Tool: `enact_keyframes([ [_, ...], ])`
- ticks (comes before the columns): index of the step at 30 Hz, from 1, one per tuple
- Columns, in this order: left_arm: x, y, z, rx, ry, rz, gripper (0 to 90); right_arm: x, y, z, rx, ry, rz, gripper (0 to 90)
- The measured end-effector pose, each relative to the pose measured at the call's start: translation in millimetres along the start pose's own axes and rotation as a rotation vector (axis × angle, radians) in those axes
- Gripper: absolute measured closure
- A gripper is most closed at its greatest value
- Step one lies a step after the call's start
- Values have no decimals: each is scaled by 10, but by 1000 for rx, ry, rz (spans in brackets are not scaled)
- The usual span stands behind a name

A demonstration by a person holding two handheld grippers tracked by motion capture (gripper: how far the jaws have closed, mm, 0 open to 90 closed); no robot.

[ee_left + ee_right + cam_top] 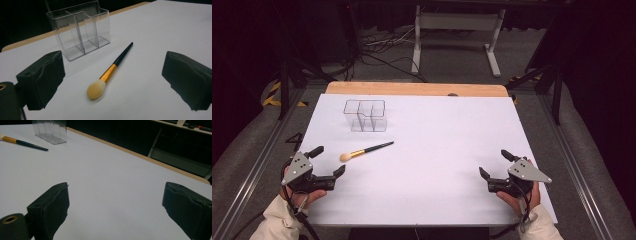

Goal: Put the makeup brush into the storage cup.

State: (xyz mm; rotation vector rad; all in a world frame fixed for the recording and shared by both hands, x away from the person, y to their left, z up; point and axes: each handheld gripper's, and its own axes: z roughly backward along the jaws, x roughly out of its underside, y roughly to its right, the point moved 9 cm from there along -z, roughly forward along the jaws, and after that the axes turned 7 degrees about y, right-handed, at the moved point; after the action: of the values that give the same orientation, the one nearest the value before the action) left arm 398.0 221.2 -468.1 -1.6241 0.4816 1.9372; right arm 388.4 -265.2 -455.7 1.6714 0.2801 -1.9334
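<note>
- My left gripper [328, 161] sits low at the near left corner of the white table [437, 150], jaws wide apart, holding nothing.
- Makeup brush [365, 150] lies flat just ahead of that gripper, well short of contact. Pale bristle head [96, 89] points toward me, gold ferrule behind it, black handle [123, 54] running away toward the far right.
- In the left gripper view the brush lies between my two jaws' lines of sight, bristle end nearest. Alignment looks roughly good already.
- Clear organiser [365, 115] stands upright beyond the brush, near the far left of the table, apart from the handle tip. Divided compartments, all empty as far as I can tell.
- Judgement: step in hand is the approach and pick of the brush with the left gripper.
- To do it well: close on the ferrule or lower handle, not the bristles; bring the jaws square across the shaft; come down until the pads straddle it before closing, as a thin round handle may roll off.
- My right gripper [495, 165] rests at the near right, jaws wide, empty, well apart from everything. It could steady the organiser at insertion.
</note>
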Motion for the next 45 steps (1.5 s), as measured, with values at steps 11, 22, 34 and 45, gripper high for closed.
enact_keyframes([
  [11, 120, 17, -52, 40, -129, -23, 67, 64, 44, -45, -2, -27, -29, 82],
  [22, 8, -123, -195, 125, -369, -103, 168, 135, 34, -69, -10, -59, -38, 86],
  [34, 2, -250, -582, 221, -715, -205, 244, 192, 14, -97, -28, -86, -40, 90],
  [45, 138, -187, -984, 304, -979, -293, 355, 222, 6, -111, -38, -98, -42, 95],
])
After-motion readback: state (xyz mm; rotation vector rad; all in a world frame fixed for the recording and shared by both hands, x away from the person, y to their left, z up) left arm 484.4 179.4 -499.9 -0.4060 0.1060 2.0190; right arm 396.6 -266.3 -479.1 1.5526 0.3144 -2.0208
